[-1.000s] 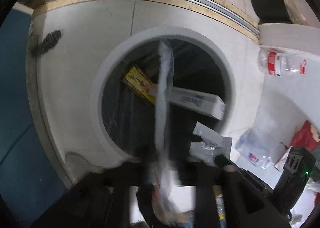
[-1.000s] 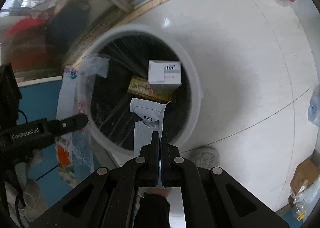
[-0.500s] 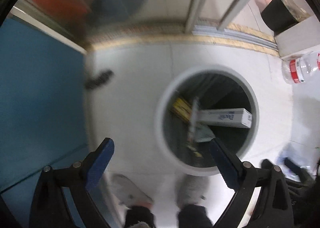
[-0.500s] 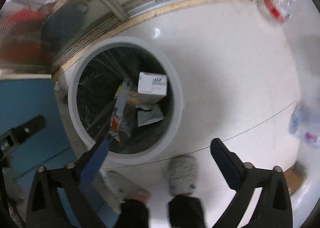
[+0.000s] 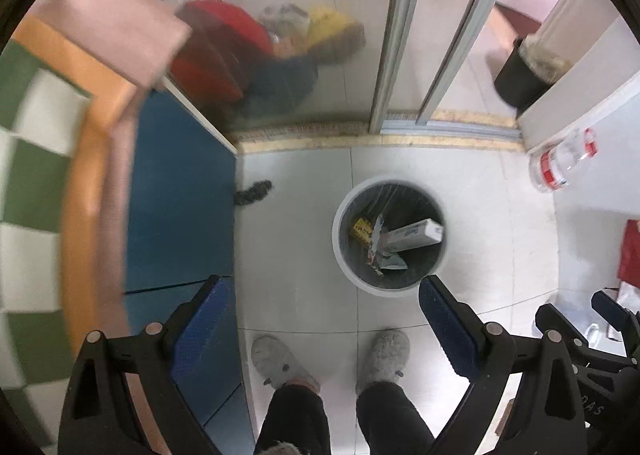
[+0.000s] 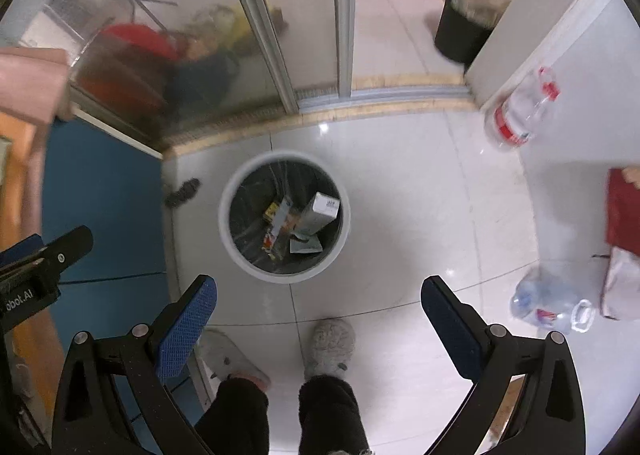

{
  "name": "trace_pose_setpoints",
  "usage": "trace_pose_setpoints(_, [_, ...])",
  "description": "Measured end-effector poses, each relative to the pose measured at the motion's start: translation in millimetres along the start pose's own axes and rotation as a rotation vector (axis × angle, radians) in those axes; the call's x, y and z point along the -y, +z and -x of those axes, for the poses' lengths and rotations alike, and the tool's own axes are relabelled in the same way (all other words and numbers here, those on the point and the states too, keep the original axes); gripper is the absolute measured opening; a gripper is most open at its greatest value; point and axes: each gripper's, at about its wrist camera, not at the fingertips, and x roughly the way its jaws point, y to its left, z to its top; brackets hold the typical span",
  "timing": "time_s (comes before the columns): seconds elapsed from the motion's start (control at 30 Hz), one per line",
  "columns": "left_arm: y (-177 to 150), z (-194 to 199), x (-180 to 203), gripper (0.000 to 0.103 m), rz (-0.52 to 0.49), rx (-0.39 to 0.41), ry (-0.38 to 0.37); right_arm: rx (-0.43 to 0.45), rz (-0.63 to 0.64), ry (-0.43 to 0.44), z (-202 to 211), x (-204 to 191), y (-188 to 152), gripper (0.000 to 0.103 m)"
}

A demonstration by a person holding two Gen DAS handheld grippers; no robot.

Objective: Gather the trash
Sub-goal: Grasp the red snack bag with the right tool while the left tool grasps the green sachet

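clearly both the left gripper (image 5: 320,319) and right gripper (image 6: 318,311) are gaping wide and empty; trash is lying in the bin (image 5: 348,255) below them, while bottles (image 6: 548,307) are risking being overlooked.

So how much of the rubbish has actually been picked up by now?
Partly done. The round bin already holds a white box, a colourful wrapper and other scraps. Nothing is in hand: the left gripper and right gripper both stand open and empty above the bin. Still left: a red-labelled bottle and a crushed clear bottle lying on the white surface at the right.
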Motion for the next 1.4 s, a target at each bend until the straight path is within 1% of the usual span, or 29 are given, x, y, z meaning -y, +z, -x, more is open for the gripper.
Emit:
trace_pose_setpoints(0.17, [-10, 89, -9, 0.098, 0.023, 0.053, -0.017, 0.058, -0.011, 0.0, 99, 3, -12, 0.103])
trace_pose_setpoints(0.2, [-11, 98, -10, 0.098, 0.023, 0.057, -0.02, 0.068, -0.013, 0.0, 115, 3, -15, 0.103])
trace_pose_setpoints(0.37, [-26, 166, -13, 0.098, 0.026, 0.093, -0.045, 0.109, 0.009, 0.012, 195, 3, -30, 0.103])
trace_pose_setpoints(0.47, [-31, 193, -18, 0.098, 0.041, 0.102, -0.063, 0.12, 0.029, 0.024, 229, -1, -36, 0.103])
trace_pose_setpoints(0.53, [-33, 209, -27, 0.098, 0.06, 0.104, -0.048, 0.117, 0.034, 0.043, 246, -6, -38, 0.103])
trace_pose_setpoints(0.57, [-33, 217, -35, 0.098, 0.078, 0.106, -0.032, 0.115, 0.039, 0.062, 255, -11, -36, 0.103])
trace_pose_setpoints(0.63, [-32, 233, -54, 0.098, 0.123, 0.129, -0.038, 0.12, 0.058, 0.091, 272, -24, -34, 0.103])
trace_pose_setpoints(0.7, [-30, 250, -83, 0.098, 0.185, 0.167, -0.02, 0.123, 0.092, 0.107, 283, -44, -27, 0.103])
trace_pose_setpoints(0.8, [-29, 271, -133, 0.098, 0.272, 0.222, 0.034, 0.132, 0.158, 0.15, 297, -93, -14, 0.103])
trace_pose_setpoints(0.87, [-30, 282, -179, 0.099, 0.348, 0.248, 0.074, 0.133, 0.223, 0.193, 303, -140, -5, 0.103])
trace_pose_setpoints(0.9, [-34, 287, -207, 0.102, 0.391, 0.253, 0.089, 0.129, 0.25, 0.208, 305, -161, -3, 0.103])
trace_pose_setpoints(0.97, [-46, 293, -255, 0.103, 0.469, 0.252, 0.131, 0.102, 0.32, 0.259, 307, -216, 0, 0.103])
trace_pose_setpoints(1.0, [-59, 296, -291, 0.103, 0.526, 0.246, 0.166, 0.091, 0.349, 0.277, 307, -238, 1, 0.103])
trace_pose_setpoints(1.03, [-69, 297, -312, 0.103, 0.562, 0.237, 0.188, 0.078, 0.384, 0.294, 306, -265, 0, 0.103])
trace_pose_setpoints(1.07, [-82, 299, -334, 0.103, 0.6, 0.223, 0.214, 0.059, 0.431, 0.313, 303, -299, -5, 0.103])
trace_pose_setpoints(1.1, [-98, 299, -359, 0.103, 0.645, 0.202, 0.246, 0.045, 0.464, 0.325, 299, -324, -10, 0.103])
trace_pose_setpoints(1.13, [-116, 296, -386, 0.103, 0.692, 0.176, 0.278, 0.025, 0.502, 0.337, 294, -353, -15, 0.103])
trace_pose_setpoints(1.17, [-129, 294, -403, 0.103, 0.722, 0.153, 0.297, 0.003, 0.54, 0.347, 286, -382, -22, 0.103])
trace_pose_setpoints(1.2, [-152, 289, -429, 0.103, 0.771, 0.114, 0.331, -0.017, 0.568, 0.359, 280, -405, -30, 0.103])
trace_pose_setpoints(1.27, [-181, 279, -457, 0.103, 0.832, 0.06, 0.374, -0.069, 0.631, 0.374, 263, -456, -47, 0.103])
trace_pose_setpoints(1.3, [-203, 270, -474, 0.103, 0.876, 0.02, 0.396, -0.091, 0.659, 0.373, 254, -478, -55, 0.103])
trace_pose_setpoints(1.37, [-234, 254, -496, 0.103, 0.941, -0.04, 0.417, -0.125, 0.726, 0.355, 233, -522, -72, 0.103])
trace_pose_setpoints(1.4, [-244, 248, -503, 0.103, 0.96, -0.058, 0.418, -0.138, 0.75, 0.349, 224, -536, -79, 0.103])
